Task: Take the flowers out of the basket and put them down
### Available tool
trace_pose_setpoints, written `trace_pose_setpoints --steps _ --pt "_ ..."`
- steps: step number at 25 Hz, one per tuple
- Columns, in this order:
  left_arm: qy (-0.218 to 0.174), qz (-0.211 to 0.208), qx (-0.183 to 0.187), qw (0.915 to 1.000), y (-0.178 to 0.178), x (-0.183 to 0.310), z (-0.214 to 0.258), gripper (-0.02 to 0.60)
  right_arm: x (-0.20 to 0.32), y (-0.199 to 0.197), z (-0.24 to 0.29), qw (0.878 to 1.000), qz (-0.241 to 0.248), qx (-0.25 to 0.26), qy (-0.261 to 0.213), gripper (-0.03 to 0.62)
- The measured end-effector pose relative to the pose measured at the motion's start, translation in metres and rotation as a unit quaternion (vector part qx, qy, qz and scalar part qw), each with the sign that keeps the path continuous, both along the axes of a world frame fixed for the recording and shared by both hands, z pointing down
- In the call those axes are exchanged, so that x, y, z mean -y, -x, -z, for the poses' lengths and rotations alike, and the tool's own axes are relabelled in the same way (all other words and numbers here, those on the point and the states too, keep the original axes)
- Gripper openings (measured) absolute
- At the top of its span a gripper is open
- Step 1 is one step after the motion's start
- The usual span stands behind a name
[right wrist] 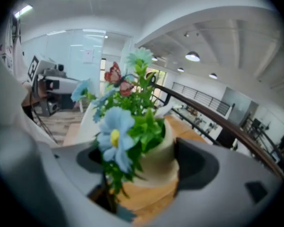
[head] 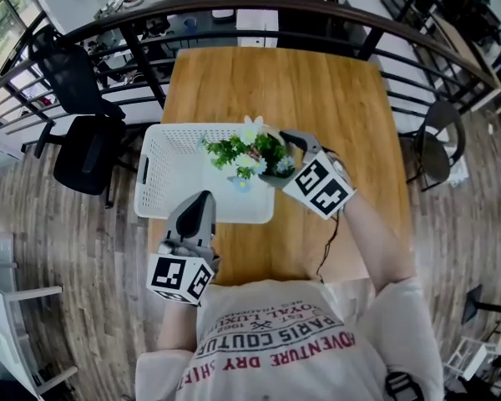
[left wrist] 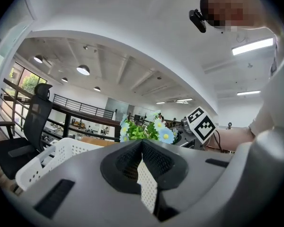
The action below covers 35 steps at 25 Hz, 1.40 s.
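A small cream pot of green leaves with blue and white flowers hangs over the right end of the white perforated basket. My right gripper is shut on the pot, one jaw on each side, and the flowers fill the right gripper view. My left gripper sits at the basket's near edge. Its jaws are closed with white basket mesh between them. From the left gripper view the flowers and the right gripper's marker cube show beyond the basket wall.
The basket stands on a wooden table, with bare wood to its right and behind it. A dark railing curves past the table's far end. Black office chairs stand to the left and another chair to the right.
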<state>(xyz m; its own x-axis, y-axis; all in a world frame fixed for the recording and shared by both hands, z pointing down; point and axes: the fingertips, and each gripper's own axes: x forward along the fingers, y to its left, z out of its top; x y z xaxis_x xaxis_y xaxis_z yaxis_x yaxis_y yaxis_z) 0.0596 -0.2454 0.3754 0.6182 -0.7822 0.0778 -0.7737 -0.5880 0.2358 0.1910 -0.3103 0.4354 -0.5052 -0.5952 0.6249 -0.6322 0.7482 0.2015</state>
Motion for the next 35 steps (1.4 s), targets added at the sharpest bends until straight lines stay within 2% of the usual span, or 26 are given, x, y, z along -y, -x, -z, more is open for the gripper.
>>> trace_pose_setpoints --steps 3,8,16,20,26,32,35 --pt "-0.004 -0.019 -0.002 0.9998 -0.025 -0.004 0.002 0.026 -0.008 -0.033 0.008 1.0 -0.027 0.014 -0.006 0.441" --pt "-0.008 -0.054 -0.004 0.9985 -0.093 -0.023 0.003 0.026 -0.038 -0.104 0.006 0.998 -0.063 0.029 -0.001 0.439" --pt "0.013 -0.082 -0.003 0.9965 -0.159 -0.046 -0.018 0.026 -0.072 -0.168 -0.059 0.994 -0.096 0.027 0.053 0.437" --pt "0.04 -0.081 0.004 0.9959 -0.174 -0.058 -0.044 0.026 -0.088 -0.176 -0.112 0.991 -0.101 0.028 0.088 0.436" --pt "0.08 -0.07 0.021 0.9942 -0.177 -0.077 -0.077 0.026 -0.115 -0.167 -0.182 0.986 -0.09 0.028 0.139 0.434" --pt "0.09 -0.066 0.028 0.9934 -0.178 -0.083 -0.089 0.026 -0.123 -0.169 -0.207 0.98 -0.105 0.06 0.157 0.433" --pt "0.095 -0.062 0.027 0.9931 -0.177 -0.085 -0.093 0.026 -0.128 -0.172 -0.219 0.978 -0.111 0.055 0.167 0.428"
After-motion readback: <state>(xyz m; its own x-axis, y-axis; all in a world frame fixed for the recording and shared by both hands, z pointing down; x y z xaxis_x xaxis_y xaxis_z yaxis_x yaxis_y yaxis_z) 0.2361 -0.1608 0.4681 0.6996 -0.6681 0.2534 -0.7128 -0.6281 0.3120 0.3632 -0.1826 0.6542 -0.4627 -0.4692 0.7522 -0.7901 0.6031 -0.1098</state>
